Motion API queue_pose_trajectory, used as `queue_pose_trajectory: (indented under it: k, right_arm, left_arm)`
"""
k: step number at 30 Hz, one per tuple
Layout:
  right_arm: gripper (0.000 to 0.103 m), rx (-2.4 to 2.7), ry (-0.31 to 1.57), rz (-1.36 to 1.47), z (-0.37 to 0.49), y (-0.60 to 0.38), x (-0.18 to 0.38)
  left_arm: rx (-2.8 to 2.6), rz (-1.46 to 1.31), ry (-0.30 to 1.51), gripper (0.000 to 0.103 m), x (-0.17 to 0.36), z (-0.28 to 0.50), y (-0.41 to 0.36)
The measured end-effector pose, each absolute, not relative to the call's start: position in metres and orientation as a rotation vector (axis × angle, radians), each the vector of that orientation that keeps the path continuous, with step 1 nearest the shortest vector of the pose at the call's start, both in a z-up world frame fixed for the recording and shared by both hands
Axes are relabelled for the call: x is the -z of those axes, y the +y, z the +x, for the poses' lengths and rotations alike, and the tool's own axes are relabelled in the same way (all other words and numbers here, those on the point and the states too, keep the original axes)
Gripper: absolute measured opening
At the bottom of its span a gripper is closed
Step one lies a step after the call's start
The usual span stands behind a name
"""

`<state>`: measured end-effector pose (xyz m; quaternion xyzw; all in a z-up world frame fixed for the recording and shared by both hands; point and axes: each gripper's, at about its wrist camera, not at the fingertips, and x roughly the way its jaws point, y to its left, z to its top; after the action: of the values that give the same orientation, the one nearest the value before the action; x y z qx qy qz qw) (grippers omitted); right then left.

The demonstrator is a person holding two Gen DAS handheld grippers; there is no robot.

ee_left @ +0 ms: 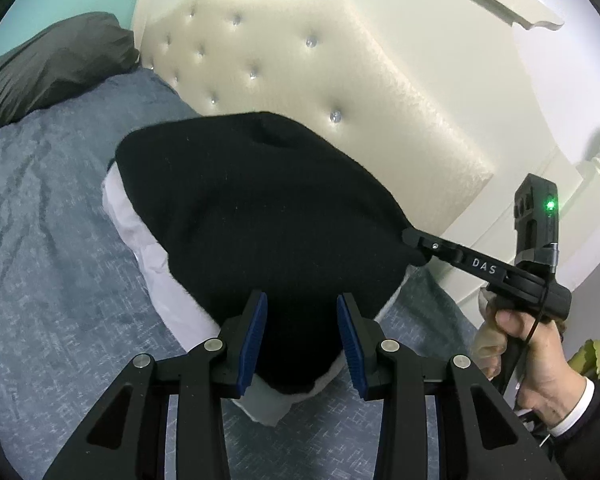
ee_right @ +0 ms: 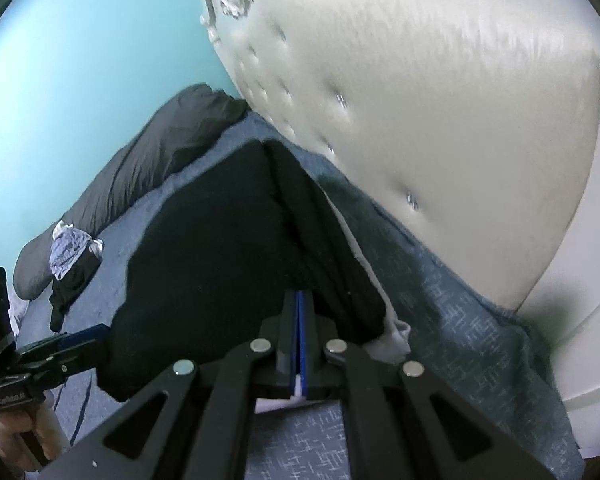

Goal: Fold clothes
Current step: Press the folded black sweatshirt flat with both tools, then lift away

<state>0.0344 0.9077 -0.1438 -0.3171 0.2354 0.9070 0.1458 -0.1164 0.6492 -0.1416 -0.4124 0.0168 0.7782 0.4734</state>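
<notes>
The black garment (ee_left: 260,208) lies on the bed (ee_left: 52,208) beside the headboard (ee_left: 300,76). The right tool (ee_right: 300,332) is clamped on its edge; the left tool (ee_left: 302,332) stands partly open astride its near end.

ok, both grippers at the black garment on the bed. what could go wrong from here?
1. The right gripper pinches only a corner of the black garment; a pull could slip it free.
2. The left gripper has open jaws straddling the near edge, so that side may sag or unfold.
3. The white garment lies under the black one and could drag along on the bedspread.
</notes>
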Motion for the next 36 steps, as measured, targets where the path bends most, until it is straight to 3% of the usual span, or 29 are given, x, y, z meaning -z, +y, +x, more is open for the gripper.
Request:
queue_pose_trajectory:
  k: [13, 30, 33, 36]
  right_arm:
    - [0.001, -2.594, 0.591, -0.882, 0.035, 0.865, 0.107]
    - [0.004, -2.566, 0.535, -0.856, 0.052, 0.789, 0.055]
    - [0.008, -2.567, 0.532, -0.847, 0.063, 0.776, 0.046]
    - [0.018, -2.571, 0.515, -0.832, 0.073, 0.761, 0.036]
  left_arm:
    - [-1.958, -0.997, 0.047, 0.04, 0.112, -0.106, 0.623]
    - [-2.014, -0.908, 0.06, 0.052, 0.049, -0.081, 0.569]
    - [-2.022, -0.884, 0.085, 0.054, 0.039, -0.071, 0.559]
    - [-2.025, -0.869, 0.09, 0.055, 0.03, -0.064, 0.55]
